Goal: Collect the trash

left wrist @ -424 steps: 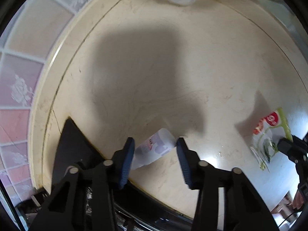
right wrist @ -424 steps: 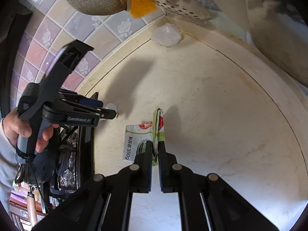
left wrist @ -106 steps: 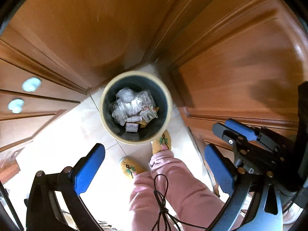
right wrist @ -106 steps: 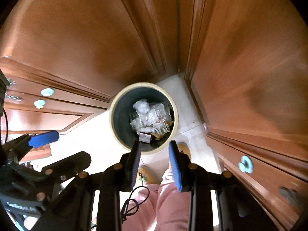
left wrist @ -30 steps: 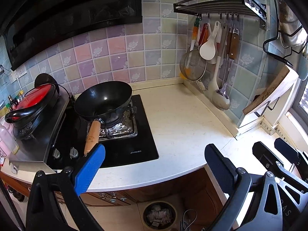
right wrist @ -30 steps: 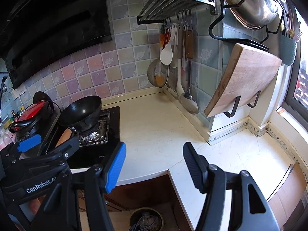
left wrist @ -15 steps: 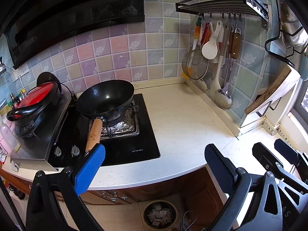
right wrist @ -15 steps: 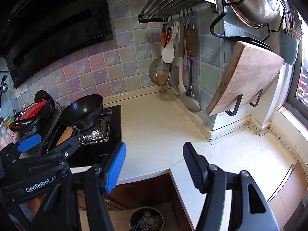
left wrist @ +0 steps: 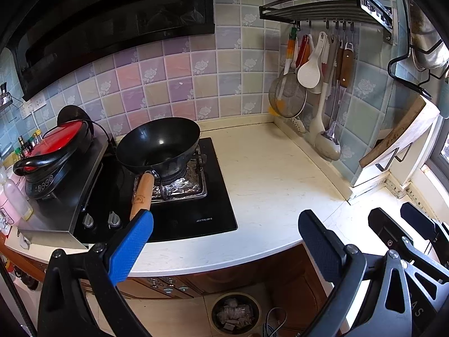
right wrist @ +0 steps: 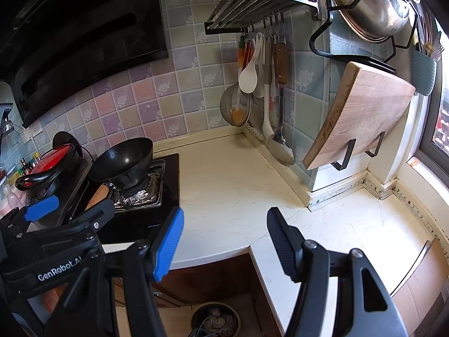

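Both the left gripper point(left wrist: 224, 238) and right gripper point(right wrist: 224, 241) are hanging wide apart and empty over the counter point(left wrist: 269, 174) edge; its wrappers are now lying in the bin point(left wrist: 235, 313).

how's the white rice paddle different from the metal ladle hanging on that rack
The rice paddle is white plastic with a flat, broad head; the ladle is shiny metal with a deep bowl. The paddle hangs high, clear of the countertop; the ladle reaches down close to it. Both hang handle-up from the wall rack.
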Tool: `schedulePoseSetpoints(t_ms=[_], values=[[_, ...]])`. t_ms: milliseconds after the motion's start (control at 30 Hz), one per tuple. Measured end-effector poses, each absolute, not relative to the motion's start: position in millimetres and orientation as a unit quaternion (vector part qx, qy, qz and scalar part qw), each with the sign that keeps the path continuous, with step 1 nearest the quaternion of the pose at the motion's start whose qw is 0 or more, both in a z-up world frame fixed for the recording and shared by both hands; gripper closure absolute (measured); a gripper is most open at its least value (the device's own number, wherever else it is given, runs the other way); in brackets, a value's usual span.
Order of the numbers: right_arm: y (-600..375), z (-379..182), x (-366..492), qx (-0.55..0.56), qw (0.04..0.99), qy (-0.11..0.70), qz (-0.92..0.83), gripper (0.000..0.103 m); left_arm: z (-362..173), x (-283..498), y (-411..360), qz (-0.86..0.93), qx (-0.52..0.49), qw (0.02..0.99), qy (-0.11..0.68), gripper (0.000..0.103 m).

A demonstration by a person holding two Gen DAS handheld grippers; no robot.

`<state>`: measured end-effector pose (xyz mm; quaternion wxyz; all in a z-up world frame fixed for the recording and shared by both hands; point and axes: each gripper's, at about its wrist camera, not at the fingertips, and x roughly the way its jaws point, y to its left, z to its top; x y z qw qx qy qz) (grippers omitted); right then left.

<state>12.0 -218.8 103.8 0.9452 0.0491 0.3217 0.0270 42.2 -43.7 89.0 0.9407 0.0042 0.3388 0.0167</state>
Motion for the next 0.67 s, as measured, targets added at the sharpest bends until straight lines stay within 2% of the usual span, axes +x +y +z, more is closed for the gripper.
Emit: schedulePoseSetpoints(t_ms=[667], values=[[-220.6, 102.9, 11.8, 0.048, 0.945, 0.322, 0.027, 0.041, 88.8, 40.4, -43.9, 0.018, 0.004, 0.940, 0.342, 0.001]])
